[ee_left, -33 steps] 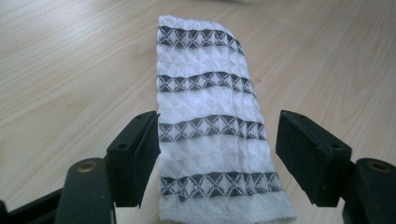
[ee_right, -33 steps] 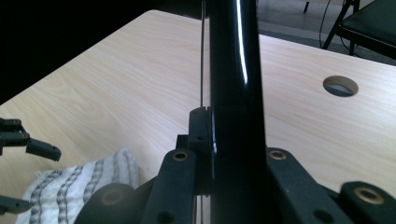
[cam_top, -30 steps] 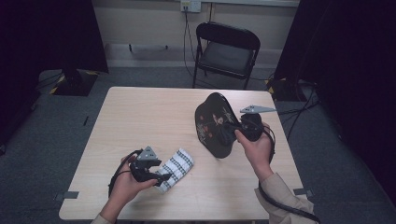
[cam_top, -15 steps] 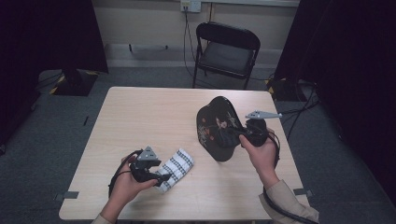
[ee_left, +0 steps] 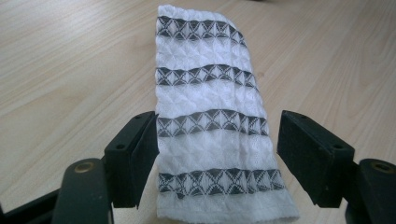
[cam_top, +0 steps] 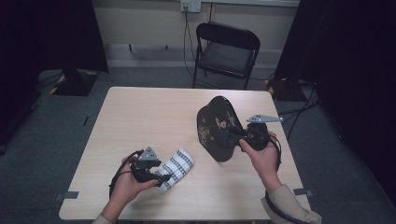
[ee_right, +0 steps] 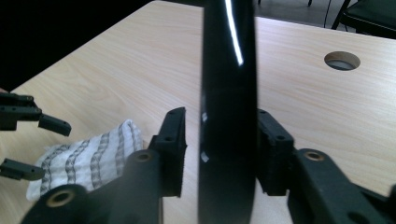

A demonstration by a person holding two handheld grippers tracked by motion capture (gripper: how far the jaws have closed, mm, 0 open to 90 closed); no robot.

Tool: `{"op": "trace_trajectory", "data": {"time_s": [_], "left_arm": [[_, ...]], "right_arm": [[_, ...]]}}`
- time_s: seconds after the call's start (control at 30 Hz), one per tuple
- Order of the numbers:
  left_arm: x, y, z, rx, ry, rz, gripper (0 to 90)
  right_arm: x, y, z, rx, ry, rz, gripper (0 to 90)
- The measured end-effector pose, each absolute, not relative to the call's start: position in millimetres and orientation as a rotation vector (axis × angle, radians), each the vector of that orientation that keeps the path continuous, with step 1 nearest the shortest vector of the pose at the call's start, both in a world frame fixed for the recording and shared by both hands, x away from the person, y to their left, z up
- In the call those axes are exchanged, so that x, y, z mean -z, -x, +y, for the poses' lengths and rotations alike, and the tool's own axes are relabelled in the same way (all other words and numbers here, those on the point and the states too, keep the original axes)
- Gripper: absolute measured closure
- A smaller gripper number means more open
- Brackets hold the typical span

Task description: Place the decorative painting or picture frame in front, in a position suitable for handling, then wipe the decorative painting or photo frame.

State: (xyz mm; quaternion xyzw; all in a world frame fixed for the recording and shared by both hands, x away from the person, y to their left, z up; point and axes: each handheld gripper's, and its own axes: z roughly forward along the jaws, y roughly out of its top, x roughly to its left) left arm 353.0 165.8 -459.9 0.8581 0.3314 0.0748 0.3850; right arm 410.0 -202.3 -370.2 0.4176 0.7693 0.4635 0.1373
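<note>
The black lacquered plate point(cam_top: 218, 128) stands on edge near the right edge of the counter point(cam_top: 140, 116), its painted face turned toward the left edge. It sits between the jaws of the right hand-held gripper point(cam_top: 232, 135), which have just been opening; in the right gripper view there is a gap between the left pad and the plate's glossy rim point(ee_right: 227, 116), so the grip looks released or barely touching. Held upright like this, the plate probably has its face exposed for wiping. The folded striped cloth point(cam_top: 177, 164) lies flat toward the near edge, left of the plate and well apart from it. The left hand-held gripper point(cam_top: 161, 178) rests over the cloth's near end with jaws spread to either side, not pinching, likely poised to pick it up.
</note>
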Motion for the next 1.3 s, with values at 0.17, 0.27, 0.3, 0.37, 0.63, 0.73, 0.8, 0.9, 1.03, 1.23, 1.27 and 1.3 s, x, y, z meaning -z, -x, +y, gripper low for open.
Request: {"op": "trace_trajectory", "data": {"time_s": [0.17, 0.27, 0.3, 0.37, 0.63, 0.73, 0.8, 0.9, 1.03, 1.23, 1.27, 1.3], "left_arm": [[460, -352, 163, -0.186, -2.193, 0.841, 29.1], [460, -350, 161, -0.178, -2.198, 0.839, 30.1], [460, -350, 161, -0.179, -2.207, 0.836, 30.1], [462, -349, 159, -0.174, -2.217, 0.833, 30.4], [471, -349, 151, -0.178, -2.234, 0.842, 38.8], [476, -351, 145, -0.189, -2.255, 0.829, 39.1], [480, -351, 143, -0.221, -2.286, 0.795, 41.5], [478, -350, 143, -0.253, -2.329, 0.778, 53.1], [478, -348, 143, -0.286, -2.346, 0.756, 60.8], [478, -348, 144, -0.260, -2.328, 0.769, 72.7], [477, -349, 145, -0.243, -2.315, 0.788, 71.8], [476, -350, 145, -0.220, -2.292, 0.822, 68.3]], "right_arm": [[381, -405, -202, -1.349, -1.157, 2.246, 48.2], [390, -400, -203, -1.344, -1.140, 2.260, 47.0], [394, -399, -203, -1.341, -1.140, 2.263, 47.4], [401, -398, -204, -1.333, -1.144, 2.271, 48.4], [427, -389, -202, -1.324, -1.130, 2.272, 57.2], [433, -388, -201, -1.347, -1.135, 2.267, 64.2], [436, -388, -201, -1.354, -1.138, 2.266, 65.5], [438, -387, -202, -1.377, -1.157, 2.251, 66.7], [441, -386, -204, -1.386, -1.165, 2.245, 68.2], [443, -384, -204, -1.396, -1.170, 2.233, 68.3], [444, -384, -204, -1.404, -1.171, 2.227, 68.3], [444, -384, -204, -1.410, -1.177, 2.222, 68.3]]}}
